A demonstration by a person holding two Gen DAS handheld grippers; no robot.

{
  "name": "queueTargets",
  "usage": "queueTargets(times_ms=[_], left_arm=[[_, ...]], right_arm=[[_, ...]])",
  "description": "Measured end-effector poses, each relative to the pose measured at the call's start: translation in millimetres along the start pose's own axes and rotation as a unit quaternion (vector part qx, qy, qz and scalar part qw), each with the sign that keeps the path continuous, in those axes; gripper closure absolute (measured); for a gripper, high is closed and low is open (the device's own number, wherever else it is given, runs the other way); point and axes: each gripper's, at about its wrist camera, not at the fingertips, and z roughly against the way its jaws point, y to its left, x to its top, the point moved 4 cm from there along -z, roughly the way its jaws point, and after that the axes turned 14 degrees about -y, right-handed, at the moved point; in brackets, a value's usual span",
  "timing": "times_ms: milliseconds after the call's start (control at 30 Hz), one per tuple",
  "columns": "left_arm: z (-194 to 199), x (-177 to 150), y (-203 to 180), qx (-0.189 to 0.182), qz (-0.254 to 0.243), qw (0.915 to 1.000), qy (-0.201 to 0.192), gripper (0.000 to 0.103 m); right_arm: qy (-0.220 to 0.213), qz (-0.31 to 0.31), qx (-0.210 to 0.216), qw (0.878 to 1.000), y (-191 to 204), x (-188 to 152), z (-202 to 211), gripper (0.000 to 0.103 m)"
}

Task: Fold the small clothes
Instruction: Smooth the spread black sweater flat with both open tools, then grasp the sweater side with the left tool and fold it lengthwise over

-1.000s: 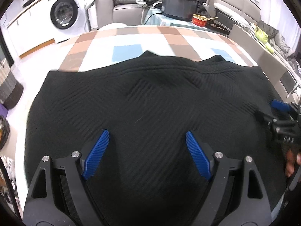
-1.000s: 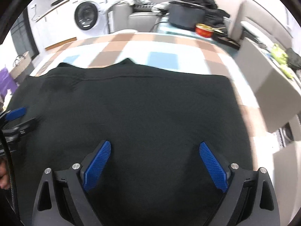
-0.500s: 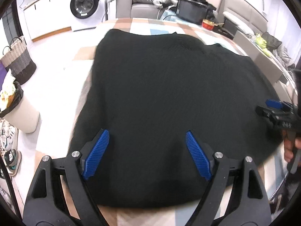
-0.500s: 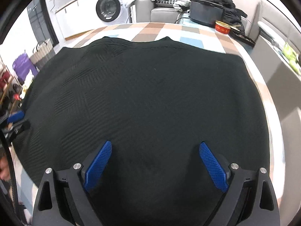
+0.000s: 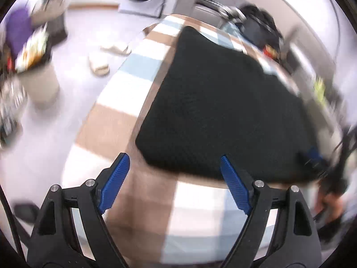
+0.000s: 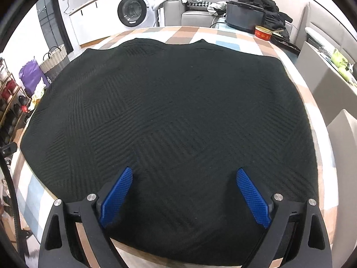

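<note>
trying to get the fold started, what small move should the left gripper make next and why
Probably ease the left gripper forward onto the near-left corner of the black garment. Its jaws stand open and empty over the checked tablecloth, just short of the hem, while the right gripper is open over the cloth.

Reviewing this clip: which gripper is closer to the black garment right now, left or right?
Right. The right gripper hangs open directly over the black garment, near its front edge. The left gripper is open over the checked tablecloth, just off the garment's near left corner.
</note>
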Motion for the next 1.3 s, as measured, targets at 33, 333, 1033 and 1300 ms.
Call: queueTargets(times_ms=[33,333,1033,1300], left_arm=[[4.1,-1.5,4.6,-0.015,0.035,0.9993,0.002,0.026],[-21.9,-16.3,-11.3,-0.067,0.131,0.9890,-0.010,0.028],[-58.6,48.0,-92.0,-0.051,0.054,0.9879,-0.136,0.088],[-61.8,66.8,-249.2,-0.193,-0.142,0.9599,-0.146,0.088]], right_arm=[[-0.001,0.001,0.001,1.000,1.0,0.9,-0.9,0.007],[-0.013,0.019,0.046,0.999,35.8,7.3,2.8,0.007],[-0.017,0.036,0.065,0.997,43.4,0.8,-3.7,0.007],[-0.047,-0.042,0.007,0.998,-19.4,9.4,28.0,0.007]])
